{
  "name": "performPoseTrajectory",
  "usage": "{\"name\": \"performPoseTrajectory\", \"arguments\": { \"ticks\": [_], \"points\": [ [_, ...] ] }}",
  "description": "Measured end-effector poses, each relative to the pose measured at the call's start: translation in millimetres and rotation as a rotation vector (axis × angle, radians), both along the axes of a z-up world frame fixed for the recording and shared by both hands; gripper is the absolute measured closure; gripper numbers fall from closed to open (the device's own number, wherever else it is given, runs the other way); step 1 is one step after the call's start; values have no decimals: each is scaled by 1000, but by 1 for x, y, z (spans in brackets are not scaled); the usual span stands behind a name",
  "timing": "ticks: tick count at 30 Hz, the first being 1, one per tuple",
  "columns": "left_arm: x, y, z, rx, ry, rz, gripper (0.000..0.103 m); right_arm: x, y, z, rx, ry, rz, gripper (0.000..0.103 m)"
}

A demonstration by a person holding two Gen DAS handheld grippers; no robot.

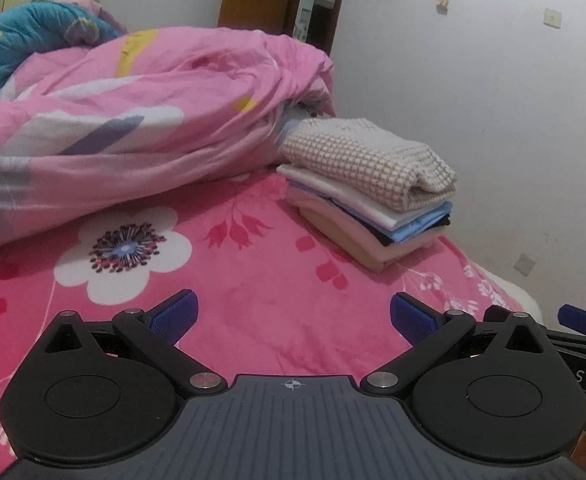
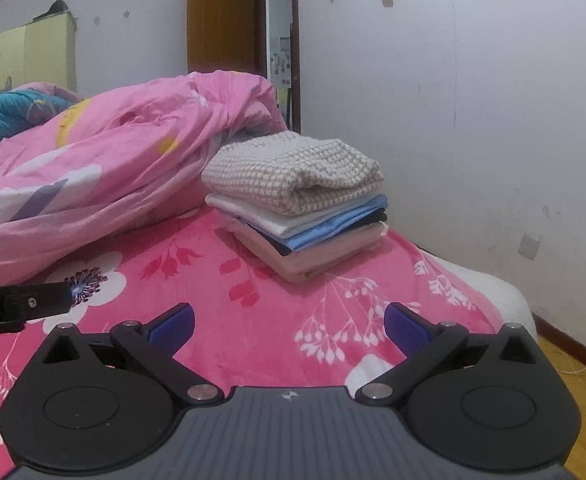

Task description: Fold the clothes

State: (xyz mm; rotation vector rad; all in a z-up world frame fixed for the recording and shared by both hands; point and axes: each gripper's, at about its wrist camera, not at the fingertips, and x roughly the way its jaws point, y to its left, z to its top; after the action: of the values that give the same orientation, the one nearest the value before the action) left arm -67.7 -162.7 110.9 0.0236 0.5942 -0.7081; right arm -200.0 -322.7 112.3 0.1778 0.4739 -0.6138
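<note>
Each black claw (image 1: 293,316) (image 2: 289,324) has blue ribbed pads (image 1: 173,318) and silver screws.

**Count of things on the bed**

One stack of folded clothes (image 2: 297,216): one beige-and-white waffle-knit piece (image 2: 293,176) on top, then one white, one light blue, one black and one pale pink layer. One rumpled pink patterned quilt (image 1: 133,120). One teal quilt (image 1: 21,44). Two black two-finger grippers.

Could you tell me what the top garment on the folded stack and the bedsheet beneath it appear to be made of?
The top garment looks like a thick knit or waffle weave, cream and beige, judging by its raised checked texture and bulky fold. The bedsheet looks like soft plush fleece: matte and slightly fuzzy, with a printed floral pattern. Neither fibre can be confirmed by sight.
</note>
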Motion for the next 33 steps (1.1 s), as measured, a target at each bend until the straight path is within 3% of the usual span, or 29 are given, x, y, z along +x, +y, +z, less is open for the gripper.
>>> {"name": "performPoseTrajectory", "arguments": {
  "ticks": [11, 20, 33],
  "points": [
    [3, 2, -1, 4, -11, 42, 0, 12, 13, -1, -48, 29, 21, 0],
    [-5, -1, 0, 38, -91, 69, 0, 12, 12, -1, -46, 19, 22, 0],
    [-3, -6, -1, 56, -94, 88, 0, 6, 8, -3, -59, 2, 24, 0]
  ]
}}
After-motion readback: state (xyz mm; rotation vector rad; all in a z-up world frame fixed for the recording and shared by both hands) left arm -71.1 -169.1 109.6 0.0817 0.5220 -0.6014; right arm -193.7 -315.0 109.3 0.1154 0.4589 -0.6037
